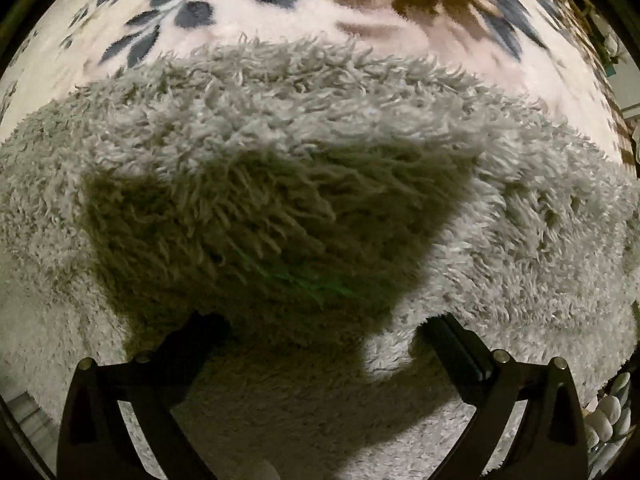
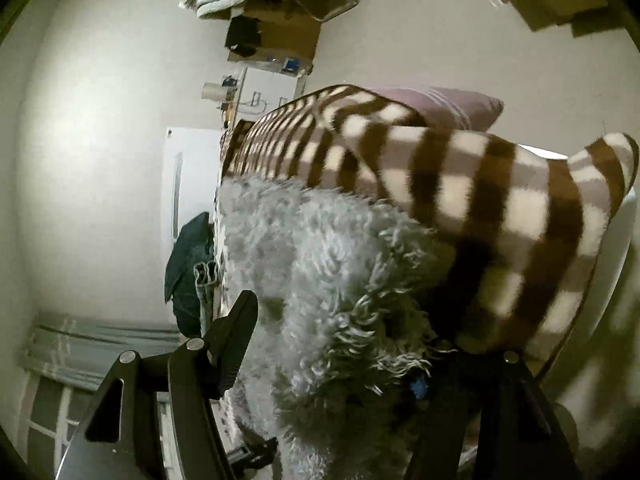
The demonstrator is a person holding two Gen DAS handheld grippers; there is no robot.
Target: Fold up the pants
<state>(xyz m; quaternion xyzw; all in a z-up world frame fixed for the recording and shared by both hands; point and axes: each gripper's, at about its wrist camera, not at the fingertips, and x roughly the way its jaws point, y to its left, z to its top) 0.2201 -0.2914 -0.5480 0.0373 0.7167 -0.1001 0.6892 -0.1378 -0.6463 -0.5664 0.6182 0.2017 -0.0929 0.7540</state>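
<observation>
Shaggy grey pants (image 1: 320,160) fill frame centre over floral blanket (image 1: 248,12); left tongs (image 1: 324,332) spread wide, empty; right tongs (image 2: 348,320) gaping around pants (image 2: 320,260), grip unclear; checked pillow (image 2: 500,208) upper right.

- Both views are bent by strong fisheye distortion; black vignette is seen at the corners of each.
- Left wrist view: warm, uneven light is noted. A large, hard-edged shadow (image 1: 260,232) is cast across the middle of the shaggy pants (image 1: 520,208), running down to the left gripper (image 1: 320,332). A faint green streak is seen low within that shadow.
- The floral blanket (image 1: 260,12) beyond the pants is brighter and smeared by motion blur.
- Right wrist view: dimmer overall. A bright patch is thrown on the wall (image 2: 80,140), left of the striped blanket (image 2: 480,200).
- The striped blanket and the pile of the pants are softened by blur.
</observation>
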